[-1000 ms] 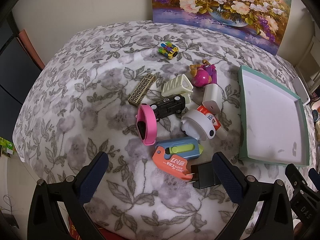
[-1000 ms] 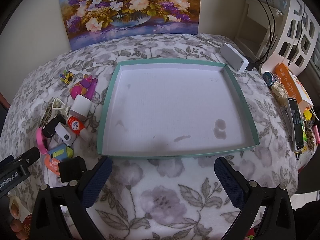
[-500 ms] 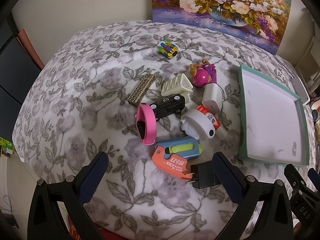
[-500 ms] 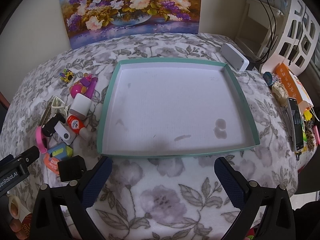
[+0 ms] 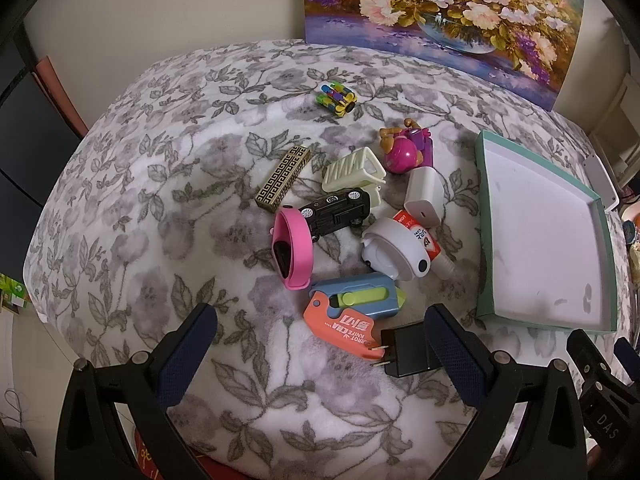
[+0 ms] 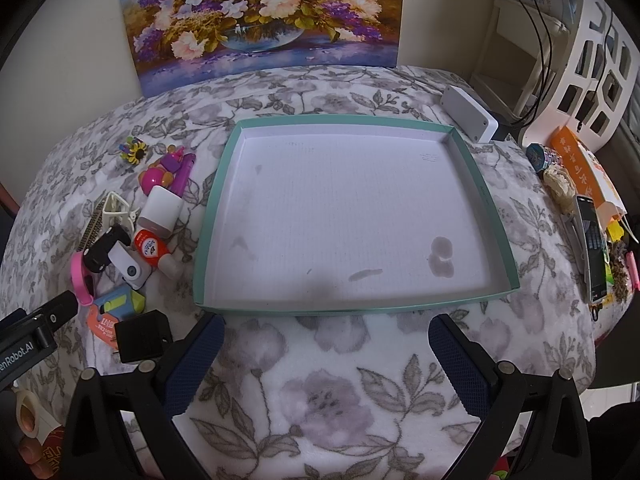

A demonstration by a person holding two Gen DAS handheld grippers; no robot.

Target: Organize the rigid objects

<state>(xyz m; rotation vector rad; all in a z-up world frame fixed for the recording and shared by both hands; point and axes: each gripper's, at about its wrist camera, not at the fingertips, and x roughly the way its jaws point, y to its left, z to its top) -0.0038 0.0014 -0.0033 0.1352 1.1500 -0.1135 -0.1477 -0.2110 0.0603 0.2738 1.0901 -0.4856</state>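
A pile of small rigid objects lies on the flowered blanket: a black plug adapter [image 5: 404,350], an orange and blue toy knife [image 5: 352,308], a pink wristband [image 5: 294,248], a black toy car [image 5: 336,210], a white round gadget [image 5: 394,254], a white charger [image 5: 424,196] and a pink toy figure [image 5: 402,154]. My left gripper [image 5: 320,344] is open just in front of the pile, empty. An empty teal-rimmed tray [image 6: 224,216] lies right of the pile. My right gripper [image 6: 326,354] is open and empty before the tray's near edge.
A gold patterned bar [image 5: 284,180], a cream plastic clip [image 5: 352,170] and a multicoloured fidget toy [image 5: 336,98] lie further back. A flower painting [image 6: 264,20] leans on the wall. A white box [image 6: 468,114], a remote [image 6: 592,248] and clutter sit right of the tray.
Both grippers have hardly moved; the views shift only slightly. Both stay open and no object has been moved.
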